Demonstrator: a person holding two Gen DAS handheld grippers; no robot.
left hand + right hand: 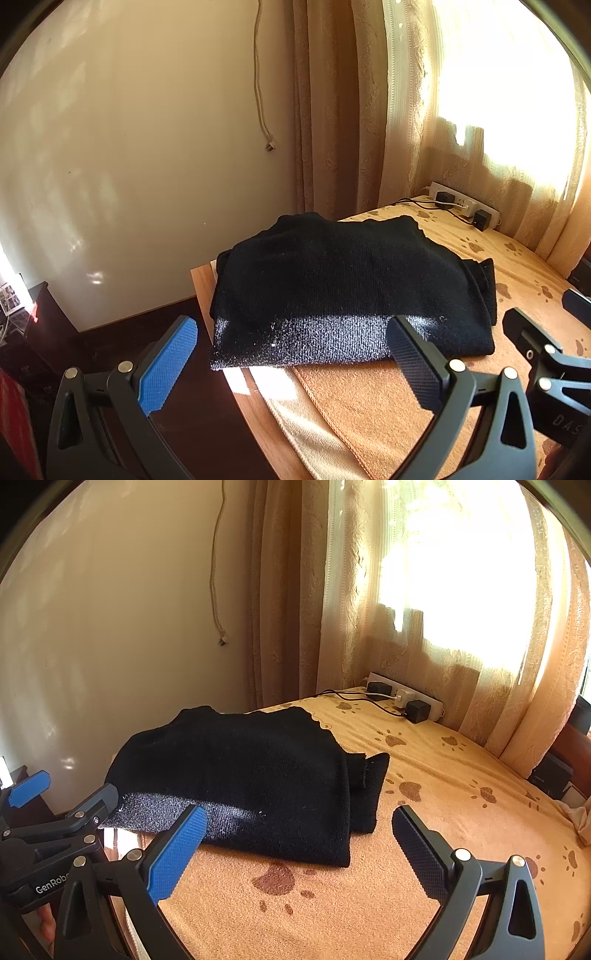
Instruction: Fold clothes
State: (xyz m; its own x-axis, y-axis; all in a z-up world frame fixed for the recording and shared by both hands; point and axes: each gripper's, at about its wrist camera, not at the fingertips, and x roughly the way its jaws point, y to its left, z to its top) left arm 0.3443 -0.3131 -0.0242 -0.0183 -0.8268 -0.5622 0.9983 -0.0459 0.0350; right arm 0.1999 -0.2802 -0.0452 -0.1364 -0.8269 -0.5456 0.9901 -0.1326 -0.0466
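Note:
A black knitted garment point(347, 288) lies folded in a thick rectangular pile on the table's left end; it also shows in the right wrist view point(251, 779). My left gripper point(291, 347) is open and empty, just in front of the pile's near edge. My right gripper point(299, 838) is open and empty, in front of the pile's near right corner. The left gripper point(66, 797) also shows in the right wrist view at the left, and the right gripper point(543, 321) shows at the right of the left wrist view.
An orange paw-print cloth point(424, 775) covers the table point(203, 291). A white power strip point(406, 698) with plugs and cables lies at the back by the curtain point(461, 627). The table's left edge drops to a dark floor. A cord hangs on the wall point(129, 147).

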